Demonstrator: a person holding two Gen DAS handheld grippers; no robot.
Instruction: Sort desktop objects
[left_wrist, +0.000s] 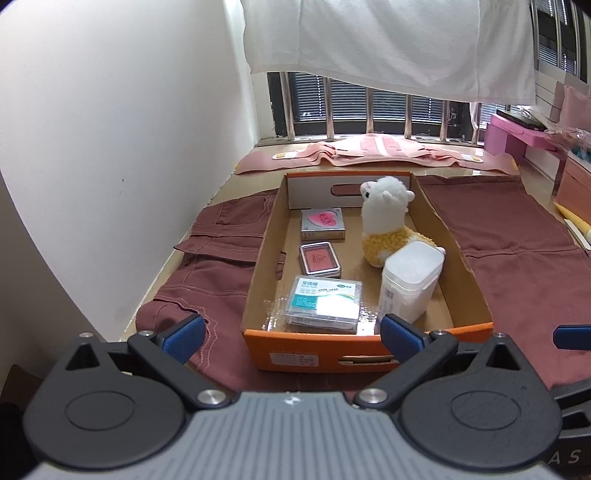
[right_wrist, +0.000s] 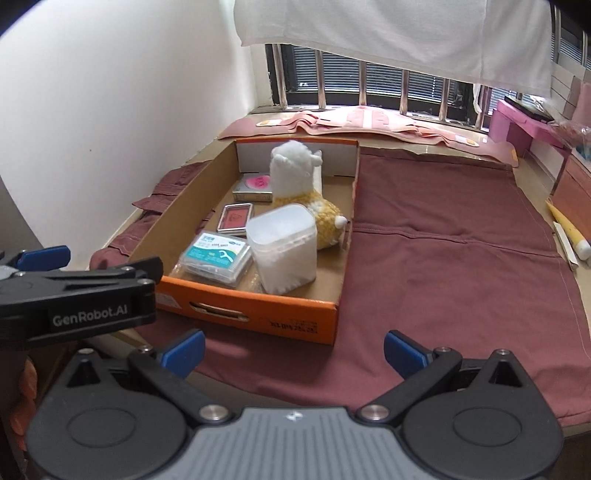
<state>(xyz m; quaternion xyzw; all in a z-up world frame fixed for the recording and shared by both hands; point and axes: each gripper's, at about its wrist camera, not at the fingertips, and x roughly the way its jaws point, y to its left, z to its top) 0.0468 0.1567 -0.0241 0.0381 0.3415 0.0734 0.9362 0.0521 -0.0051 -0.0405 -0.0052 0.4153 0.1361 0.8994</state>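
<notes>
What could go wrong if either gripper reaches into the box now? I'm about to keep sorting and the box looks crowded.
1. The tall white container stands against the alpaca plush; grabbing either might topple or drag the other.
2. The floss pick case lies on crinkly clear plastic behind the orange box front wall, so a low approach by the open left gripper could catch the rim or slip.

The tan surface is largely covered by a maroon cloth. An orange cardboard box rests on the cloth. Pink fabric lies beside the window; a yellow tube lies at the right edge.
</notes>
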